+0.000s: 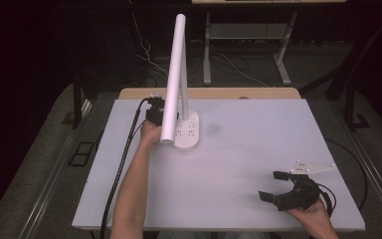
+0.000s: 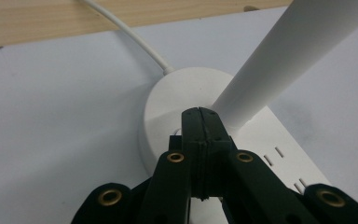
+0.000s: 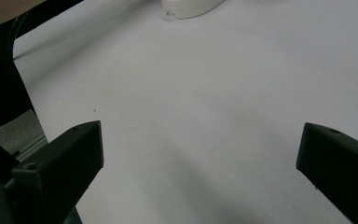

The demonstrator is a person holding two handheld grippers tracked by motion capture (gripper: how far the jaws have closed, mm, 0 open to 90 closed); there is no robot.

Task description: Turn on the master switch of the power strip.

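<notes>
- A white desk lamp (image 1: 181,99) stands on the far left part of the surface (image 1: 258,149); its oval base (image 2: 177,98) is the landmark here.
- The left hand-held gripper (image 2: 200,116) rests at the base, just beside the foot of the lamp's stem (image 2: 279,60). Its jaws are pressed fully together with nothing between them, likely to form a blunt tip for pressing a control on the base.
- The lamp's long tube head (image 1: 174,74) slopes over the base toward the person.
- A white cord (image 2: 130,37) leaves the base's far side.
- The right hand-held gripper (image 1: 277,185) sits well apart from the base, toward the near right, jaws spread wide and empty, apparently idle.
</notes>
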